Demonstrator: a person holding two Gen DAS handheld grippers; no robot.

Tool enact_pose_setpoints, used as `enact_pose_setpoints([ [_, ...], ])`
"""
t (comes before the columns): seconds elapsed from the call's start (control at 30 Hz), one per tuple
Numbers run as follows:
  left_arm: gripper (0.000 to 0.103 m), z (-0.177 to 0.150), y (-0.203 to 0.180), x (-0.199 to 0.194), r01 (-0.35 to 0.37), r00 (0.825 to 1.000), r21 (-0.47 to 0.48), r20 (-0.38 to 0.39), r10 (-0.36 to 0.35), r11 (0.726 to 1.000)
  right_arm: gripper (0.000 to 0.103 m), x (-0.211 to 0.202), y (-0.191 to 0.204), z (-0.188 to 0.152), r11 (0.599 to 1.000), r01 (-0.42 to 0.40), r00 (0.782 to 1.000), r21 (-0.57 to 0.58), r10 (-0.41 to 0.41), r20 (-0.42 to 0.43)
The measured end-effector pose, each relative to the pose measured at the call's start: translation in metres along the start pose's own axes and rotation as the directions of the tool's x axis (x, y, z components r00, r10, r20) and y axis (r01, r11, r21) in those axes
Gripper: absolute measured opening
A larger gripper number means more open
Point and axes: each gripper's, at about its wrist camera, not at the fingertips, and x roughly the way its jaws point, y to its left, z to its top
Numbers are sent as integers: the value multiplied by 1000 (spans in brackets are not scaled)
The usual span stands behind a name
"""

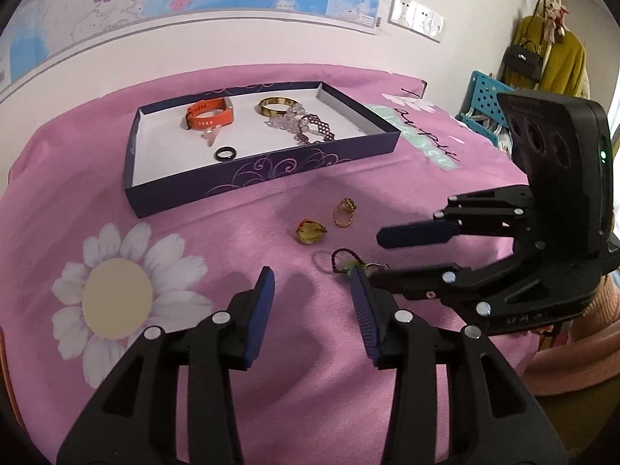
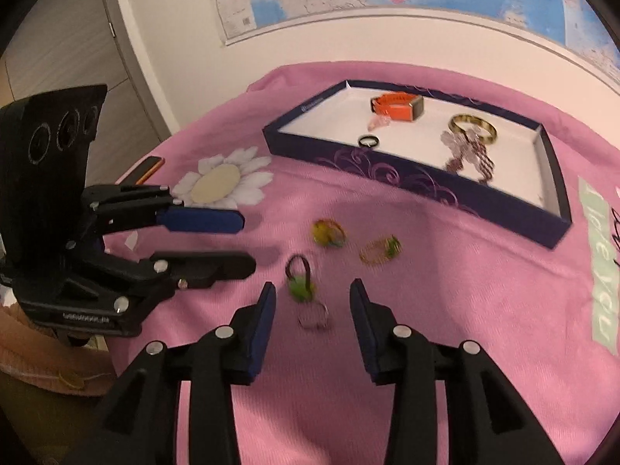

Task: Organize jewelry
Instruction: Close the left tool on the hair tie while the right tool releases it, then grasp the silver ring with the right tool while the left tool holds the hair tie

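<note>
A dark purple box tray (image 1: 271, 172) (image 2: 407, 178) sits on the pink cloth. It holds an orange watch (image 1: 209, 114) (image 2: 397, 106), a gold bangle (image 1: 277, 105) (image 2: 472, 126), beaded bracelets (image 1: 310, 128) (image 2: 469, 155) and a black ring (image 1: 225, 154) (image 2: 368, 141). Loose on the cloth lie a yellow ring (image 1: 310, 230) (image 2: 328, 232), a gold bead ring (image 1: 345, 213) (image 2: 379, 251), a dark bead ring with a green charm (image 1: 347, 261) (image 2: 300, 279) and a thin clear ring (image 2: 314, 316). My left gripper (image 1: 312, 294) (image 2: 244, 240) is open and empty. My right gripper (image 2: 313, 302) (image 1: 378, 257) is open, low over the green-charm ring and clear ring.
The pink cloth carries a white daisy print (image 1: 116, 298) (image 2: 221, 182) and a green text strip (image 2: 600, 263). An orange-edged phone (image 2: 149, 166) lies at the cloth's left edge. A blue crate (image 1: 484, 104) and hanging coats (image 1: 550, 58) stand at right. A map hangs on the back wall.
</note>
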Motion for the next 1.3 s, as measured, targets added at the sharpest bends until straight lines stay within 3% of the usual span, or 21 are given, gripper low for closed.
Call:
enact_pose_setpoints([
  [0.1, 40, 2, -3, 4, 7, 1000, 11, -4, -7, 1000, 32, 3, 8, -4, 998, 44, 999, -37, -44, -2],
  [0.2, 39, 3, -5, 8, 5, 1000, 17, -16, -5, 1000, 17, 5, 11, -4, 994, 89, 996, -64, -89, 1],
  [0.3, 39, 3, -9, 11, 5, 1000, 27, -25, -5, 1000, 15, 6, 12, -6, 991, 104, 995, -84, -104, 10],
  [0.4, 39, 3, -13, 15, 9, 999, 35, -37, -8, 999, 5, 0, 8, -5, 991, 110, 994, -70, -109, 25],
  [0.7, 38, 8, -21, 32, -11, 997, 37, -80, 14, 999, 6, -5, -5, -6, 995, 99, 995, -24, -99, 31],
  [0.83, 33, 9, -20, 36, -22, 996, 32, -90, 25, 999, 17, -8, -5, -9, 995, 99, 994, -23, -98, 37],
  [1.03, 23, 10, -17, 36, -19, 995, 10, -93, 20, 1000, 25, -6, 2, -9, 994, 97, 995, -45, -96, 37],
  [1.17, 23, 9, -17, 35, -24, 996, 4, -91, 25, 1000, 24, 0, 9, -12, 988, 136, 991, -79, -134, 28],
  [1.23, 22, 9, -17, 35, -25, 996, 2, -90, 25, 1000, 16, 0, 9, -12, 987, 138, 990, -77, -137, 27],
  [1.3, 22, 9, -15, 34, -20, 996, -7, -89, 20, 1000, 16, 0, 8, -11, 989, 135, 991, -68, -133, 29],
])
